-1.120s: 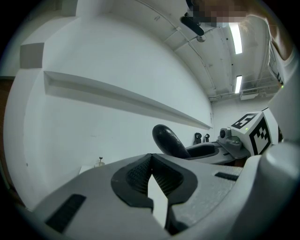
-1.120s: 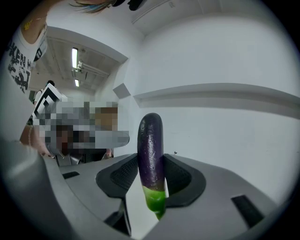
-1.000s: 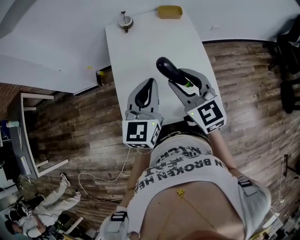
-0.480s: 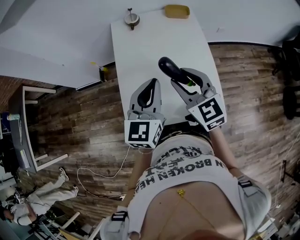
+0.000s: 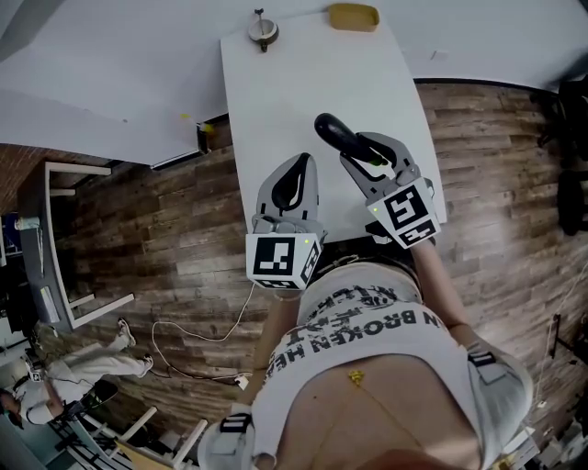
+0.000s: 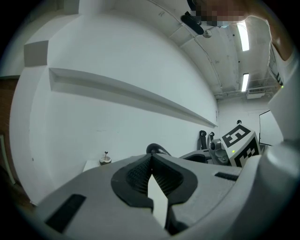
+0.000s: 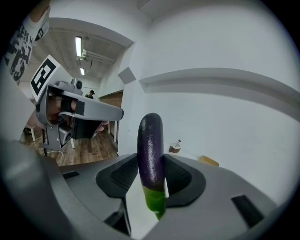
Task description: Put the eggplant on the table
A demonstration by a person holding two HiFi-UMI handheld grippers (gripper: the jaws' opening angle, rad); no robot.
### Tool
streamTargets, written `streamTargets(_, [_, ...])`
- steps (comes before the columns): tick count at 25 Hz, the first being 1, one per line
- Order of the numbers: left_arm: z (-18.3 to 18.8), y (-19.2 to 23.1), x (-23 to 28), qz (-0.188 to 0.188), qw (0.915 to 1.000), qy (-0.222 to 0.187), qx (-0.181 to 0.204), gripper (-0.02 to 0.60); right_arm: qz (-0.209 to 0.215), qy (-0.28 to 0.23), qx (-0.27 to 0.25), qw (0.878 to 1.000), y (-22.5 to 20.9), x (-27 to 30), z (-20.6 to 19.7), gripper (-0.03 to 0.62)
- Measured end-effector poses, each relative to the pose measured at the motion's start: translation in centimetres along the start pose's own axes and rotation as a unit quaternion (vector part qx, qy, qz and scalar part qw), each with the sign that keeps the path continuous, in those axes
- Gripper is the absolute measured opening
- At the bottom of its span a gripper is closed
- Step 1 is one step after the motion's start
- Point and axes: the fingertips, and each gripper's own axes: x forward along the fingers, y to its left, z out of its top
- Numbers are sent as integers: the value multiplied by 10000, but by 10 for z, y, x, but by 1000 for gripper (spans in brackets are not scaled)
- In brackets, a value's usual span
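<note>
A dark purple eggplant [image 5: 335,134] with a green stem end [image 7: 154,201] sticks out from between the pads of my right gripper [image 5: 362,150], which is shut on it near the stem. It hangs over the near part of the white table [image 5: 303,83], tip pointing away from me. In the right gripper view the eggplant [image 7: 151,150] stands upright between the jaws of the right gripper [image 7: 151,166]. My left gripper [image 5: 299,163] is beside it on the left, shut and holding nothing. In the left gripper view the left gripper [image 6: 151,161] has its pads meeting, and the eggplant's tip [image 6: 157,149] shows just past them.
At the table's far end stand a small round object with a knob [image 5: 262,29] and a yellow item [image 5: 355,16]. Wooden floor lies on both sides of the narrow table, with a white cable [image 5: 197,335] and a frame [image 5: 55,248] on the left.
My right gripper has sunk a little toward the table with the eggplant still held. The left gripper has stayed about where it was.
</note>
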Motion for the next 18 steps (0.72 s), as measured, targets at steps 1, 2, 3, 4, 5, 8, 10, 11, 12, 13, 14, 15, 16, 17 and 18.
streamTargets(1, [-1,1,-1,10,10000,14,-10,-2,7,47,-17,10000,0,2,-3,170])
streamTargets(2, [-3,1,-1,20,10000,32,-26,-2,9,101,-48,9999,1,4,-7,170])
streamTargets(3, [-4,2,-2,30,10000,56,-52,-2,8,162,-91,9998,1,6,-11,170])
streamTargets(4, [-6,3,-1,44,9999,83,-84,-2,9,225,-137,9997,1,8,-15,170])
streamTargets(5, [-9,5,-1,59,9999,110,-116,-2,16,285,-175,9994,1,11,-19,170])
streamTargets(8, [-15,9,-2,101,9996,181,-184,-2,74,423,-182,9989,2,18,-30,170])
streamTargets(10, [-19,12,-3,129,9994,219,-220,-2,122,513,-167,9985,4,23,-38,170])
streamTargets(11, [-20,13,-3,144,9993,240,-236,-2,145,565,-171,9982,5,26,-42,170])
streamTargets(12, [-22,15,-3,159,9992,261,-253,-2,165,625,-182,9977,5,28,-46,170])
streamTargets(13, [-23,16,-3,174,9991,285,-270,-2,182,696,-193,9972,5,30,-51,170])
streamTargets(14, [-25,17,-2,189,9989,312,-286,-2,202,774,-200,9966,5,33,-57,169])
streamTargets(15, [-27,19,-2,202,9988,339,-300,-2,230,846,-201,9959,6,35,-62,169])
streamTargets(16, [-29,20,-2,211,9986,364,-314,-2,264,902,-196,9954,8,38,-67,169])
streamTargets(17, [-30,22,-2,217,9985,386,-328,-2,301,939,-189,9949,9,41,-71,170])
streamTargets(18, [-32,23,-2,219,9984,404,-344,-2,337,968,-181,9946,10,44,-75,170])
